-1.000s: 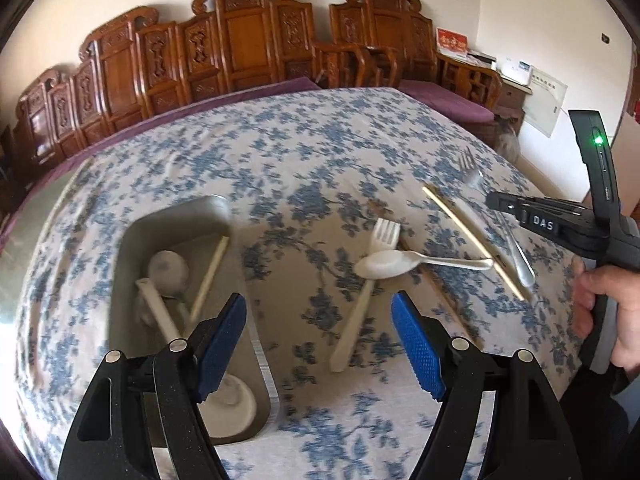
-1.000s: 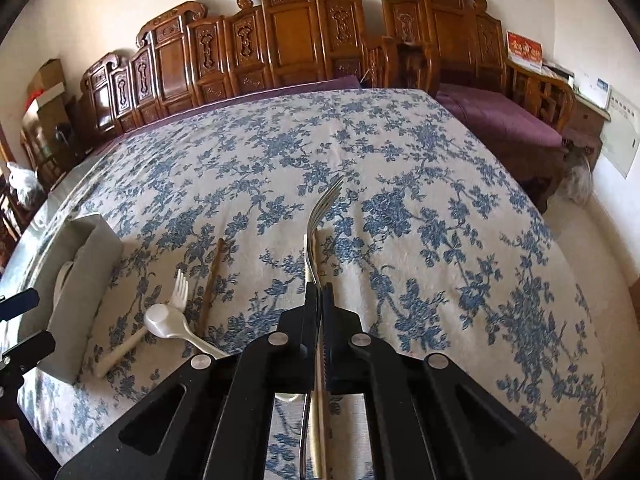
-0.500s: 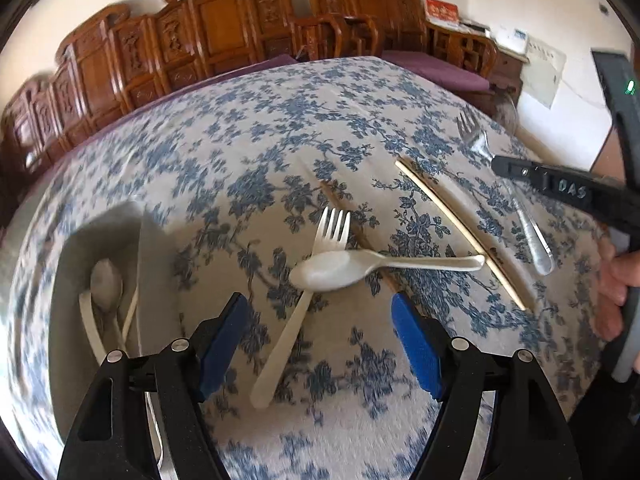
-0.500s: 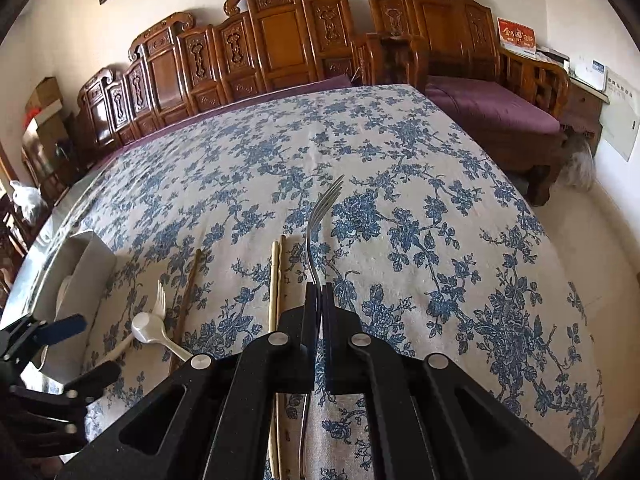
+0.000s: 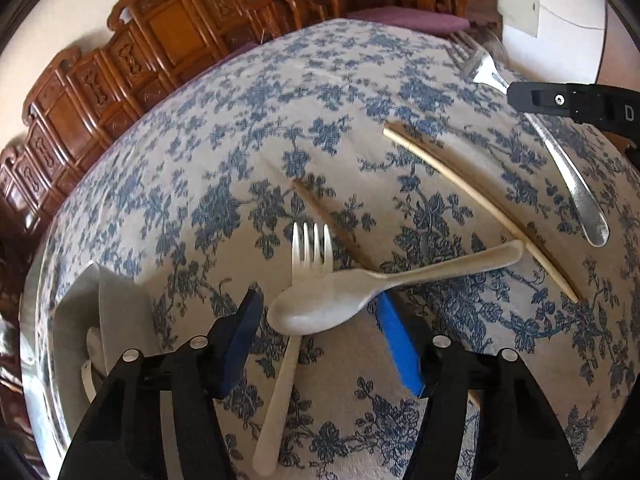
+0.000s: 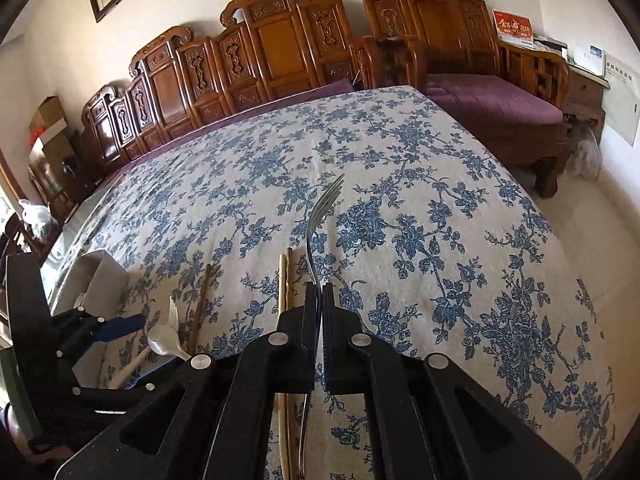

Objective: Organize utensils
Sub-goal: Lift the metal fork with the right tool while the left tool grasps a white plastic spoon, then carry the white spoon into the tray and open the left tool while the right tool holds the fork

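Note:
My left gripper (image 5: 316, 320) is open, its blue pads on either side of the bowl of a white plastic spoon (image 5: 384, 284) that lies across a white plastic fork (image 5: 294, 328) on the flowered tablecloth. A pale chopstick (image 5: 480, 208) and a darker one (image 5: 328, 220) lie beyond. My right gripper (image 6: 321, 296) is shut on a metal fork (image 6: 320, 224), held just above the cloth; it also shows in the left wrist view (image 5: 560, 152). The grey utensil tray (image 5: 108, 312) sits at the left with white utensils inside.
Carved wooden chairs (image 6: 280, 52) line the far side of the table. A purple-cushioned bench (image 6: 500, 104) stands at the right. The table edge (image 6: 560, 240) drops off at the right. The left gripper also shows in the right wrist view (image 6: 120, 328).
My left gripper has moved right from the tray and down over the white spoon, its pads now flanking the bowl. My right gripper has lifted slightly with the metal fork.

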Motion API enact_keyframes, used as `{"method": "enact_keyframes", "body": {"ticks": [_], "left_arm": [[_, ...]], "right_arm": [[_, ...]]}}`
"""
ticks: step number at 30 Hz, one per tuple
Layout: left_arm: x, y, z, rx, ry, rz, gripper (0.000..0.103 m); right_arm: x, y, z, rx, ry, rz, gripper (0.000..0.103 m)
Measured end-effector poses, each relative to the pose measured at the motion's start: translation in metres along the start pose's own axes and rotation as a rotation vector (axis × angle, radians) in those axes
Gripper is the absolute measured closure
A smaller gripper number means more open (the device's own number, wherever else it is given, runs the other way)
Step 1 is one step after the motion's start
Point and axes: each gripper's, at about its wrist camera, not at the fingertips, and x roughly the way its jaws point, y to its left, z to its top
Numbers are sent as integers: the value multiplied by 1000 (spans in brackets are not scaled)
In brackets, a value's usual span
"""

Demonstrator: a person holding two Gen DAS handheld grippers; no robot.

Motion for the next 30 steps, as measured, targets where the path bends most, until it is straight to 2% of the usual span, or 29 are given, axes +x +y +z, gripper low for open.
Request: {"method": "enact_keyframes", "body": {"ticks": [1, 6, 8, 10, 20, 30], "left_arm": [[0, 0, 1, 3, 2, -7, 55], [0, 1, 3, 28, 12, 15, 79], [-1, 5, 4, 20, 14, 3, 85], [-1, 9, 5, 6, 19, -11, 97], [-15, 26, 4, -80, 0, -78, 99], [-54, 64, -17, -185, -41, -24, 99]], "right_arm": [[0, 0, 0, -1, -1, 0, 100], [0, 1, 0, -4, -1, 1, 99], [0, 2, 0, -6, -1, 2, 99], [0, 3, 0, -8, -2, 4, 99], [0, 6, 0, -16, -1, 7, 99], [-6, 43, -3, -91, -12, 61, 100]]}}
